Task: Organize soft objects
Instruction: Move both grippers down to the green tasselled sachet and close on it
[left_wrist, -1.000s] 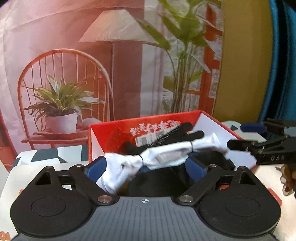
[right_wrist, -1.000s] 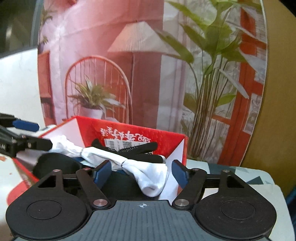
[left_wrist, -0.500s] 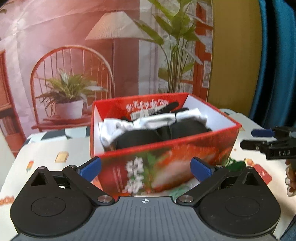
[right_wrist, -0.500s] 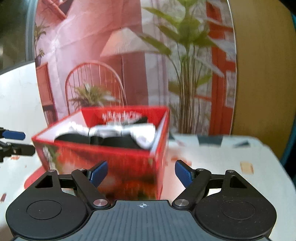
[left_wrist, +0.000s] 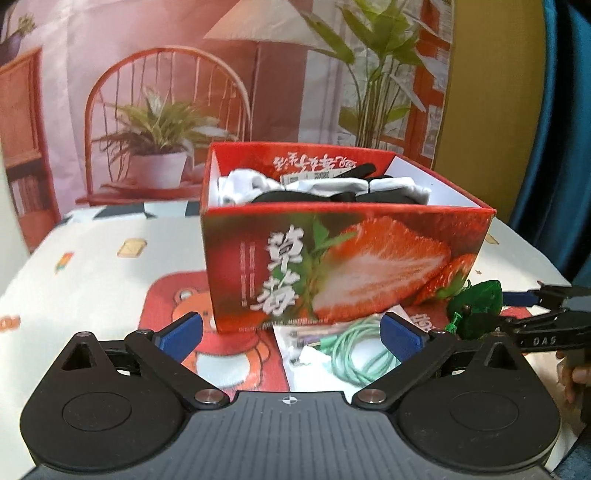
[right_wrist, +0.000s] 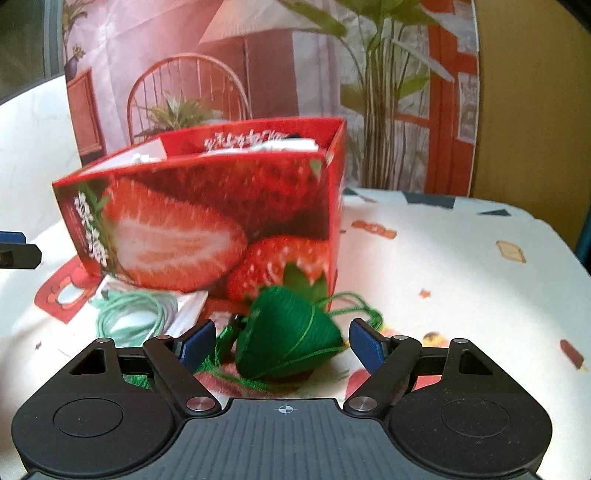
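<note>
White and black soft fabric pieces (left_wrist: 321, 188), probably socks though the view is too blurred to be sure, lie bundled together inside the open red cardboard box printed with strawberries (left_wrist: 343, 266), which stands on the cream patterned tablecloth (left_wrist: 92, 266). Just in front of the box, a coil of pale green cord (left_wrist: 354, 350) rests on a clear packet. Beside it lies a dark green thread-wrapped pyramid-shaped ornament (right_wrist: 288, 332) with loose green strings trailing onto the cloth. The left gripper (left_wrist: 291, 330) hovers low before the box with its blue-padded jaws spread wide and gripping nothing, the cord lying between them but untouched. The right gripper (right_wrist: 282, 341) has its jaws apart on either side of the green ornament, the pads clear of it. A printed backdrop of a red chair and potted plants (left_wrist: 159, 122) hangs behind the table.
</note>
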